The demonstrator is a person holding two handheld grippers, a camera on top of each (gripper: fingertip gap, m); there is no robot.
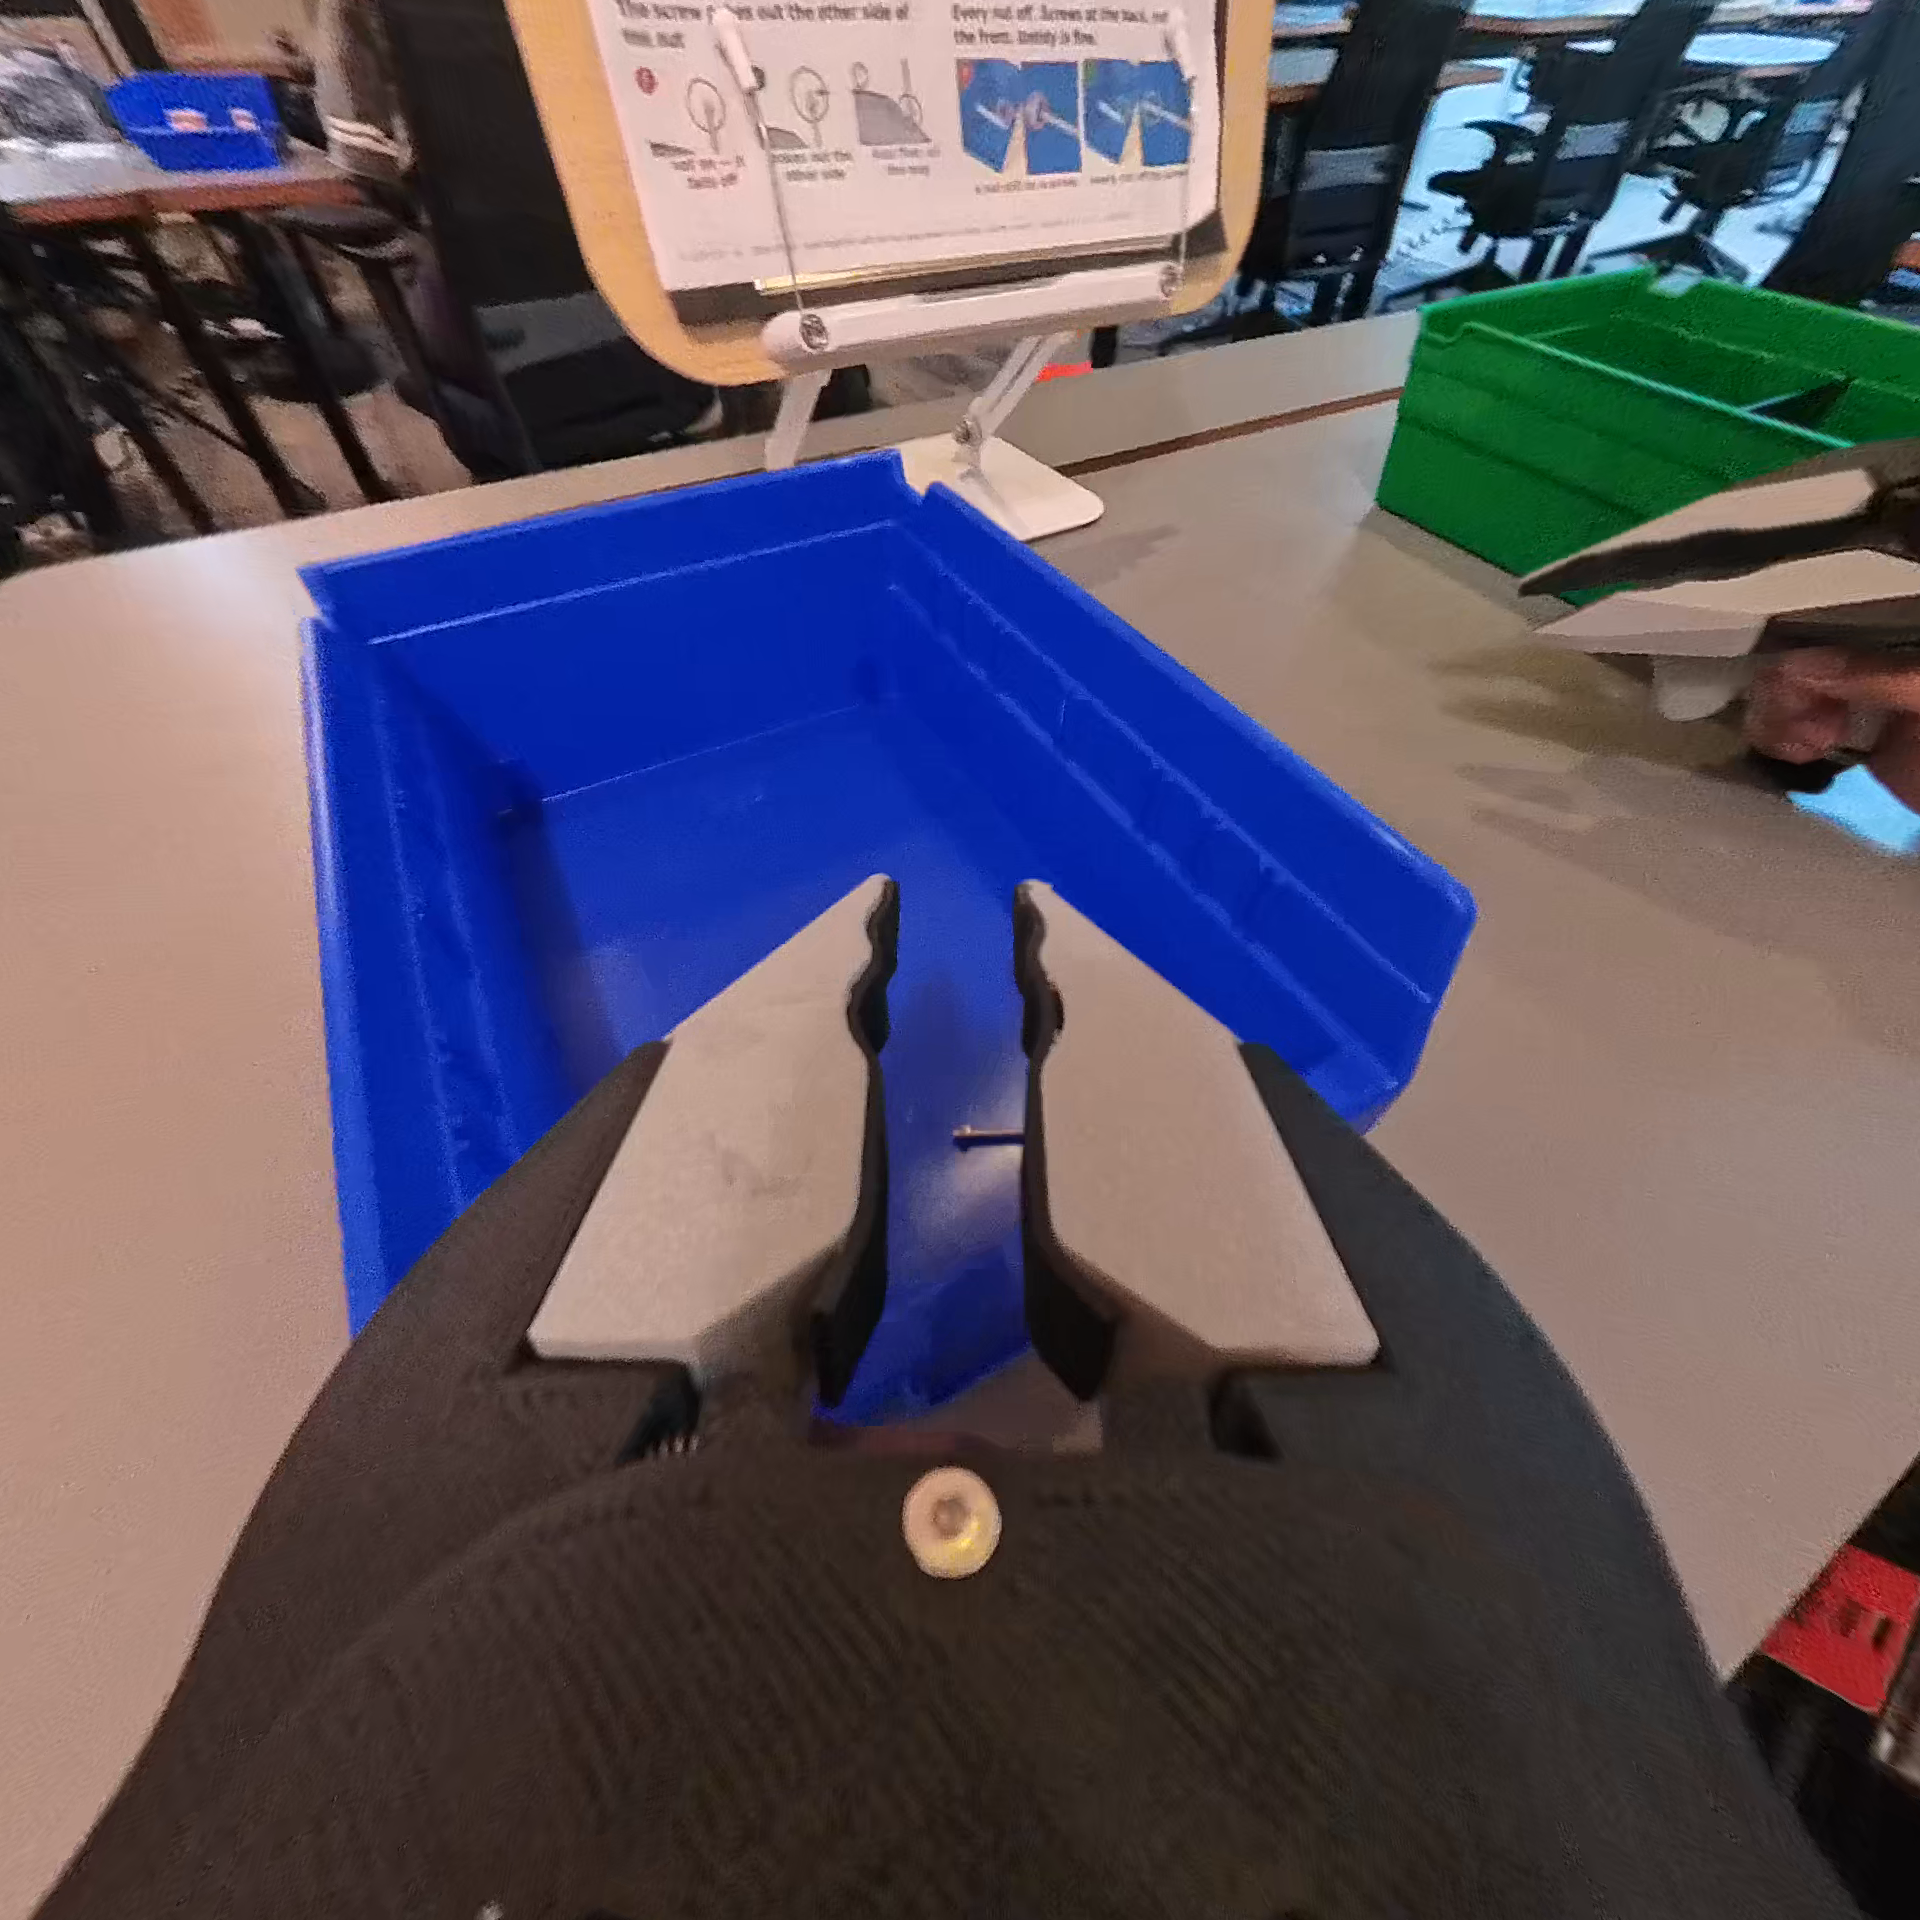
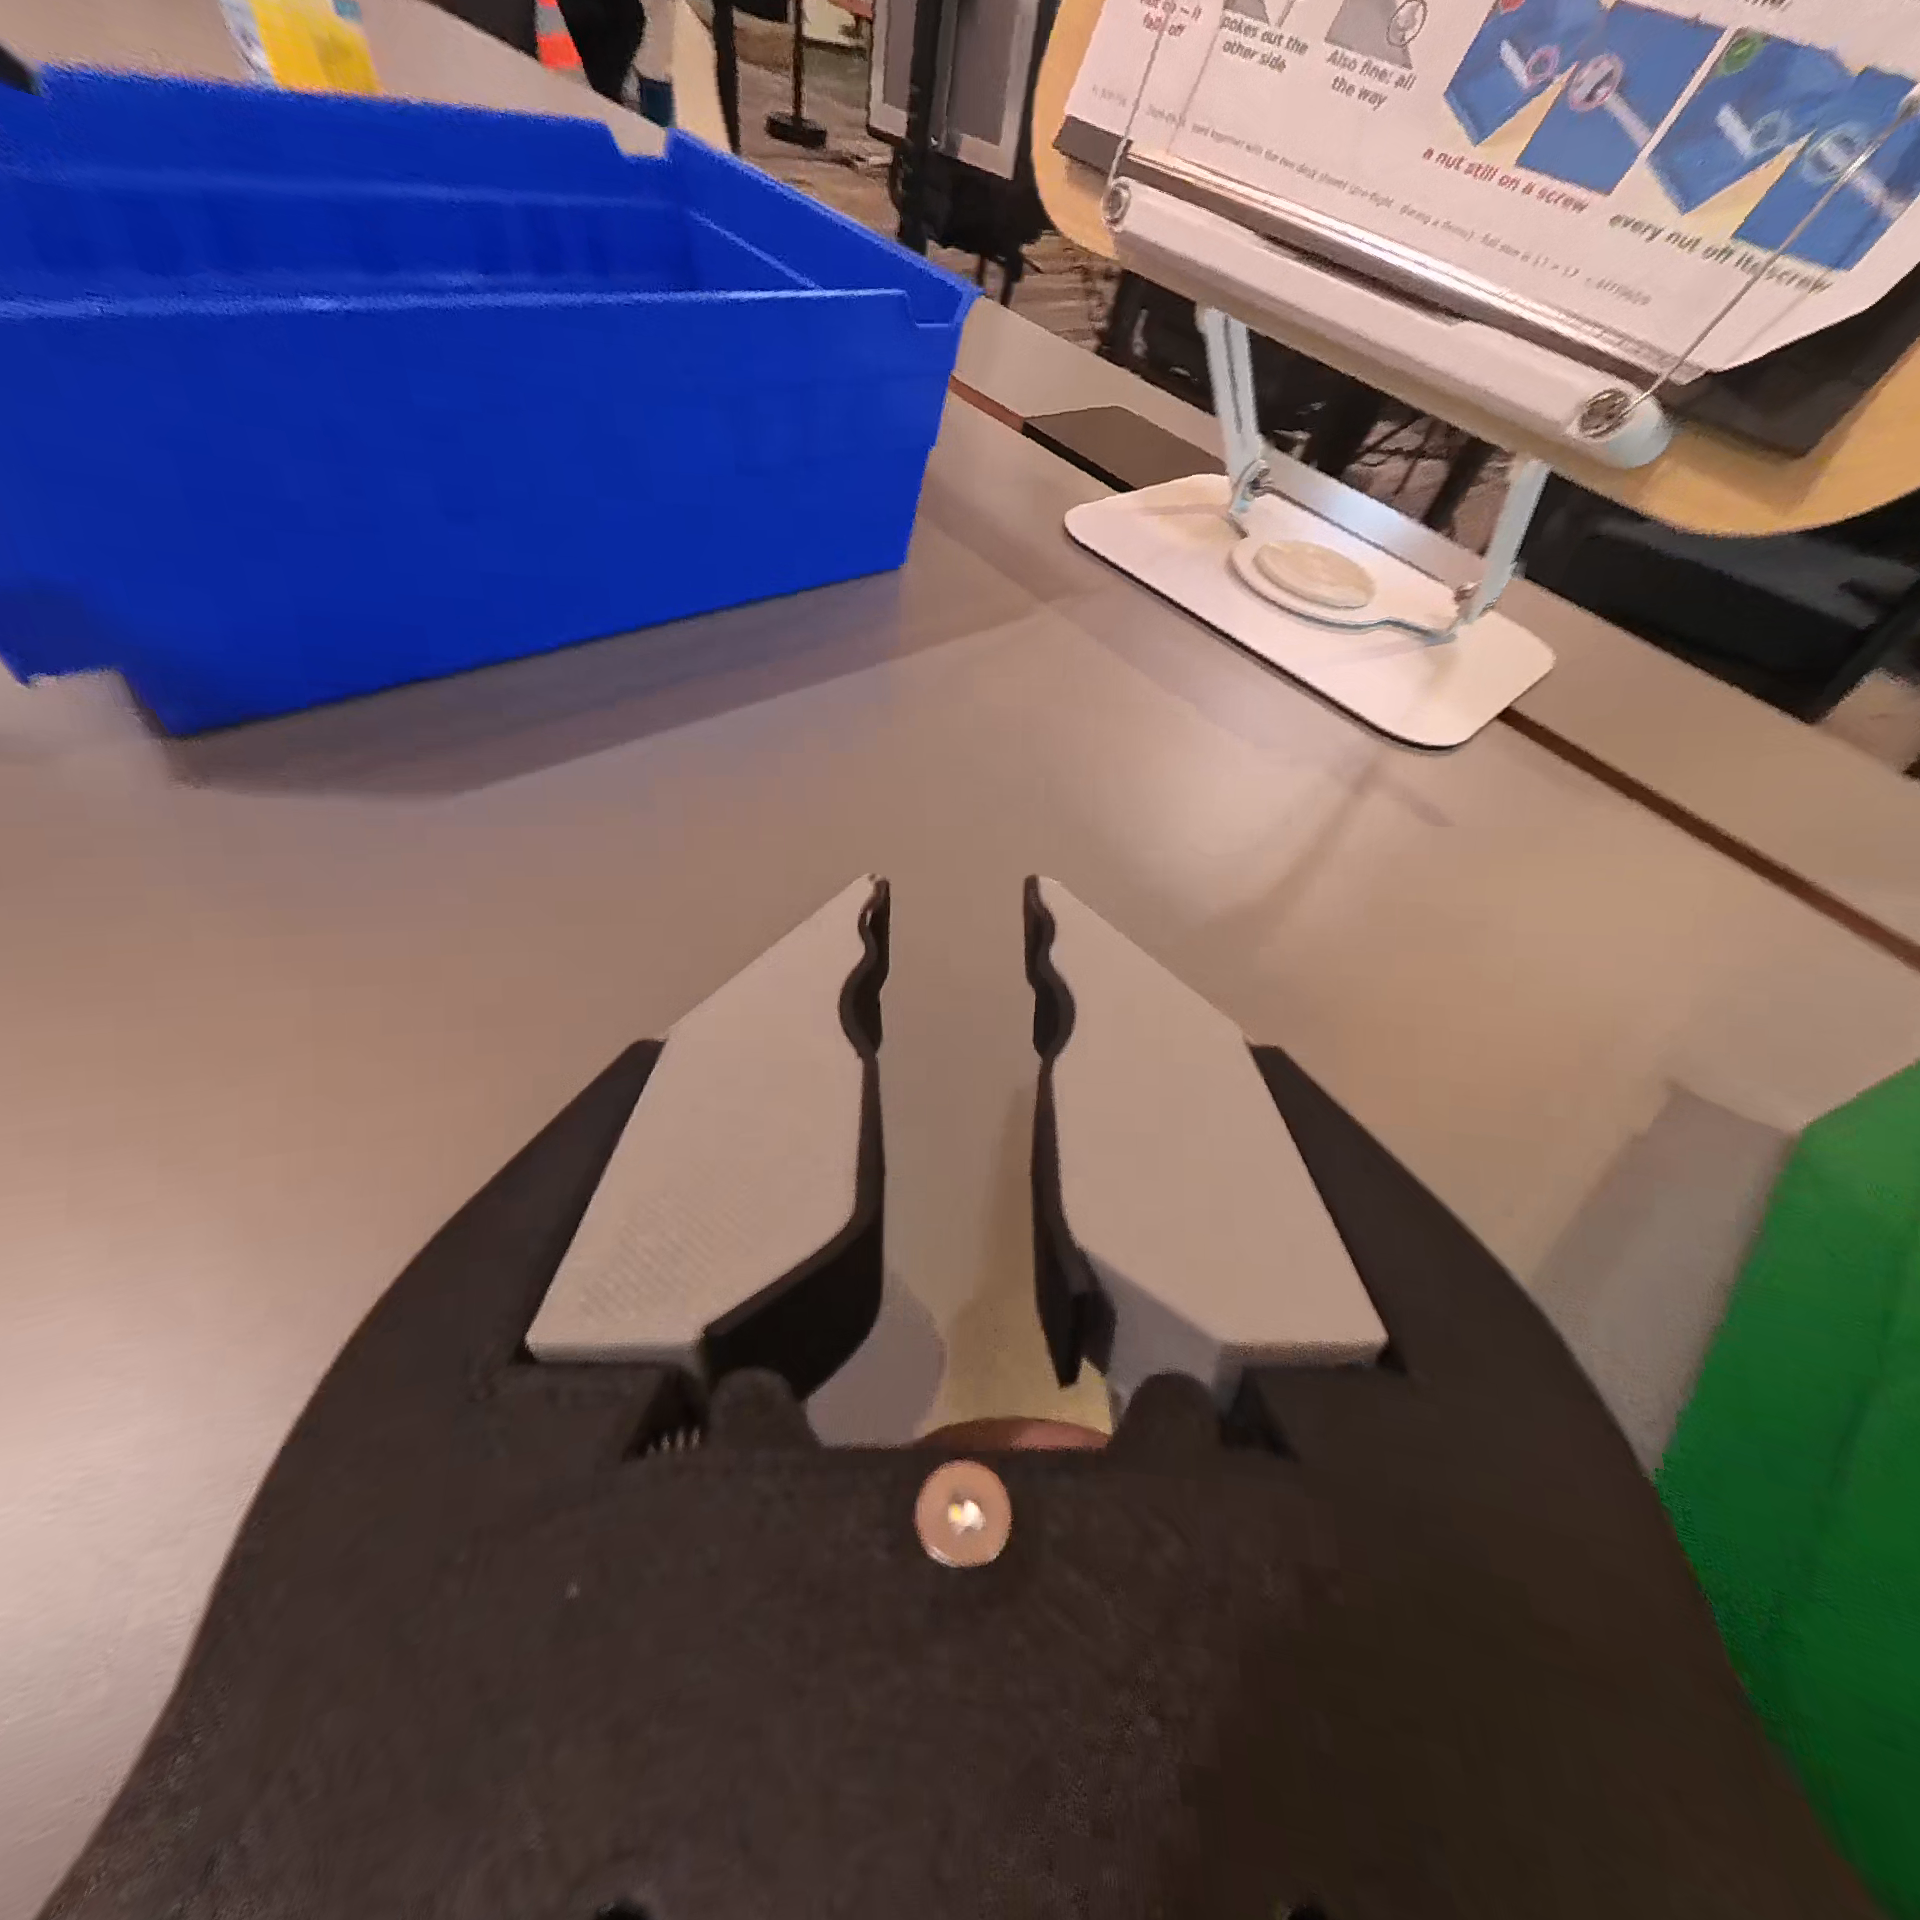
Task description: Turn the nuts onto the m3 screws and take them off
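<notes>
We held the left gripper (image 1: 954,894) over the blue bin (image 1: 727,644) at frame centre, jaws apart and empty; one small screw (image 1: 985,1136) lay on the bin floor, low centre, between the fingers. Our right gripper (image 2: 954,894) hovered over bare grey table (image 2: 312,987), jaws parted, holding nothing. Green bin (image 1: 1621,416) upper right, instruction stand (image 1: 904,208) top centre; no nuts made out
</notes>
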